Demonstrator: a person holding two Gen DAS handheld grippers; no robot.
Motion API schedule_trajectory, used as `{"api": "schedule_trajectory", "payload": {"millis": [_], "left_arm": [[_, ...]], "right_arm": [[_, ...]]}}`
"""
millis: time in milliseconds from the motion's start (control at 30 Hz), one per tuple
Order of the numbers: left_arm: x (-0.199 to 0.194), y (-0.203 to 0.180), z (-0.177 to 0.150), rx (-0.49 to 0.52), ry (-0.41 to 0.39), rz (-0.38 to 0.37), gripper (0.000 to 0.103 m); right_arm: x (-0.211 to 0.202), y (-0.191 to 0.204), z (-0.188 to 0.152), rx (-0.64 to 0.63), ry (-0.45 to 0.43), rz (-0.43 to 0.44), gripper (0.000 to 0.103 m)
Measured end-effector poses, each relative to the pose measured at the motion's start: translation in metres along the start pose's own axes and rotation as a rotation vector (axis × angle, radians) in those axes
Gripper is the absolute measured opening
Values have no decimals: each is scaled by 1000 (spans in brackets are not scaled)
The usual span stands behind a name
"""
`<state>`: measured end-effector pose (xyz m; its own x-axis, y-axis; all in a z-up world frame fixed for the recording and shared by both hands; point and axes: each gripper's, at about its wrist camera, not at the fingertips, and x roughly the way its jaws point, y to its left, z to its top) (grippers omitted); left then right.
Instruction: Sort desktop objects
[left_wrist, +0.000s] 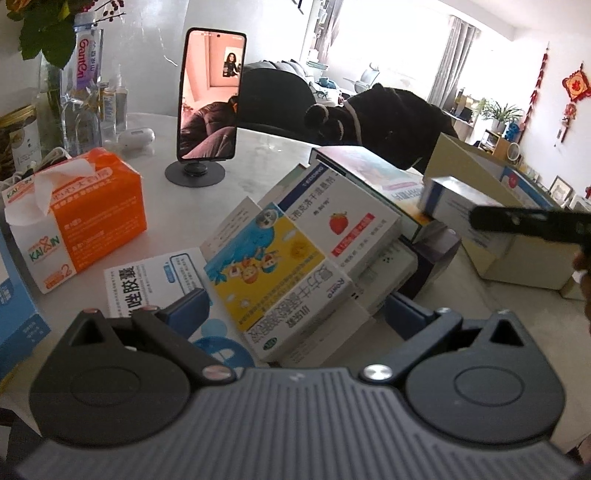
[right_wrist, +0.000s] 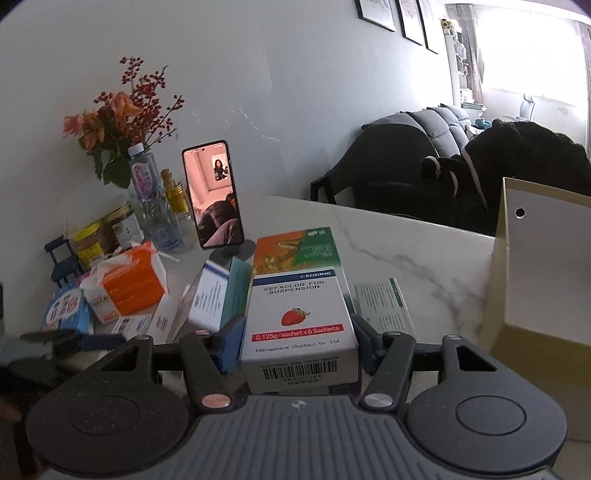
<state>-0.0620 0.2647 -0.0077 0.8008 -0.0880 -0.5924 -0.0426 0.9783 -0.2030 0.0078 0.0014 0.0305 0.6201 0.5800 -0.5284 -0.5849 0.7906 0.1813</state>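
Overhead-lit, the white marble desk (right_wrist: 424, 243) curves away toward a grey wall on the left and a bright window on the right; a dark sofa (right_wrist: 436, 129) stands behind it.

Far left: a vase of orange flowers (right_wrist: 110, 125), a water bottle (right_wrist: 142, 177) and lidded jars (right_wrist: 107, 232). An orange tissue box (left_wrist: 81, 221) has a tissue standing out of its top slot. A phone (right_wrist: 216, 195) stands upright on a round stand, screen lit. At the right edge is a tan cardboard box (right_wrist: 535, 277), flap raised; its contents cannot be seen.

Left claw (left_wrist: 295, 310): jaws wide apart, flanking a yellow cartoon medicine box (left_wrist: 273, 269) on the heap of cartons; pad contact cannot be told.

Right claw (right_wrist: 299, 339): clenched on the strawberry Cefaclor box (right_wrist: 301, 325), blue pads against both sides. This box lies atop an orange-green carton (right_wrist: 299, 251), mid-desk.
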Motion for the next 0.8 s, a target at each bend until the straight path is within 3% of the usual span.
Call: {"api": "schedule_trajectory", "payload": {"millis": [300, 500, 800], "left_arm": [[-3, -16, 7, 29, -42, -20, 103], [0, -30, 11, 45, -52, -53, 103], [-3, -44, 19, 120, -112, -34, 103]], "right_arm": [[-30, -9, -27, 12, 23, -10, 63], [-21, -17, -46, 44, 87, -21, 63], [-9, -23, -55, 72, 147, -7, 63]]}}
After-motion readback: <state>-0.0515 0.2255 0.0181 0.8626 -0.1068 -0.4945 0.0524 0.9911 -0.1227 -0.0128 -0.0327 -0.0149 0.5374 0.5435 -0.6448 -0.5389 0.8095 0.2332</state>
